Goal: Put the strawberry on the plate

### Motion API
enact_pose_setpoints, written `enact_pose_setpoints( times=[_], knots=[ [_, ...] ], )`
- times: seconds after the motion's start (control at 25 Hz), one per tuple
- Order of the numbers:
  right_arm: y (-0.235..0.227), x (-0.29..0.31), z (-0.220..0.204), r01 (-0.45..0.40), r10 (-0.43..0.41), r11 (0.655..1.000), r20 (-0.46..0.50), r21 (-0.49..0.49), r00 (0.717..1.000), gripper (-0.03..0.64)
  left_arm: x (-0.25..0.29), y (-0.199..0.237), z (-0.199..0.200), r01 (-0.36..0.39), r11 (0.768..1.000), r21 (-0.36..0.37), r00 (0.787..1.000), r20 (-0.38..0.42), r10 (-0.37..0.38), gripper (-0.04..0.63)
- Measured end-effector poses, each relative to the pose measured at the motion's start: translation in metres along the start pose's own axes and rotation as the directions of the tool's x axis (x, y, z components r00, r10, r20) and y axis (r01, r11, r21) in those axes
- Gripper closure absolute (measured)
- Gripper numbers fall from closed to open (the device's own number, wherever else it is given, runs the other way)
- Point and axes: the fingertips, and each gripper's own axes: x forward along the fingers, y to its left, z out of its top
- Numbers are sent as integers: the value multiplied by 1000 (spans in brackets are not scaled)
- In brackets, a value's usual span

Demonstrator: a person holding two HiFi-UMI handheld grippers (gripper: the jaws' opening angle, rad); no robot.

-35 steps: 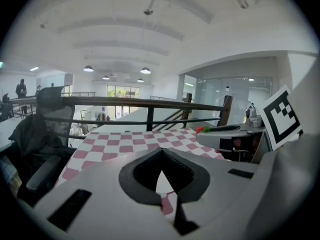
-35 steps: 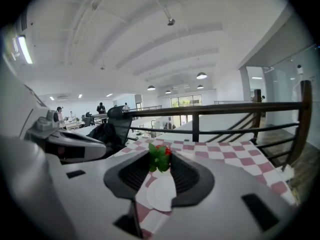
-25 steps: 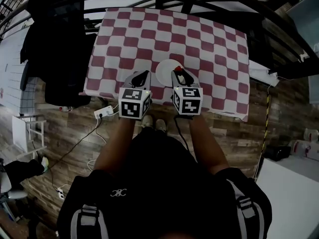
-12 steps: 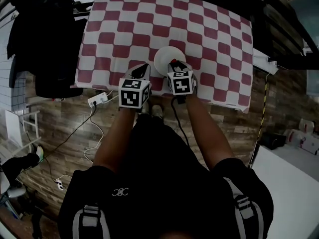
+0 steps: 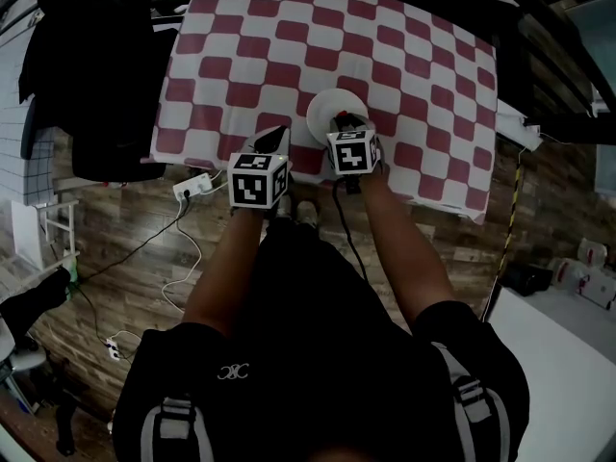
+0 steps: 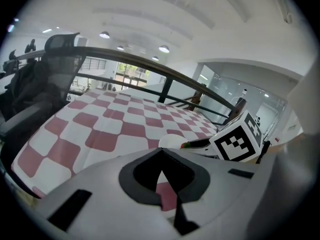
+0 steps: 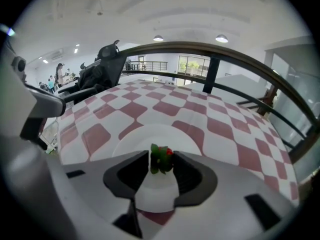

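- Right tool point(image 7: 162, 153) has the strawberry point(image 7: 161, 162) pinched between its jaw tips, right over the white plate point(image 7: 150, 140) on the checked table point(image 7: 225, 134); its jaws are just starting to part.
- Left tool point(image 6: 160, 155) is clenched on nothing, idle near the plate.
- Carrying looks done; the release and pull-back seem left.
- The strawberry is small and red, green leaves toward the camera.
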Motion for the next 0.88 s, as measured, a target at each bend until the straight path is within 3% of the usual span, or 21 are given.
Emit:
enact_pose_setpoints(
  times=[0.08, 0.36, 0.52, 0.64, 0.88],
  knots=[
    [0, -2, 3, -2, 2, 1000, 14, 2, 1000, 443, 0, 0, 0, 4, 1000, -7, 1000, -1, -4, 604],
    [1, -11, -1, -7, 7, 1000, 20, 8, 1000, 443, -1, -9, 0, 15, 1000, 10, 1000, -7, -15, 604],
    [-7, -34, 12, 49, -53, 998, 140, 36, 989, 601, -3, -15, 4, 25, 999, 26, 1000, 4, -25, 604],
    [-13, -53, 20, 71, -87, 994, 212, 81, 973, 603, -4, -25, 9, 48, 998, 51, 999, 15, -49, 604],
    [-28, -94, 43, 36, -109, 970, 299, 241, 948, 604, -7, -45, 34, 91, 993, 71, 993, 74, -96, 604]
  ],
)
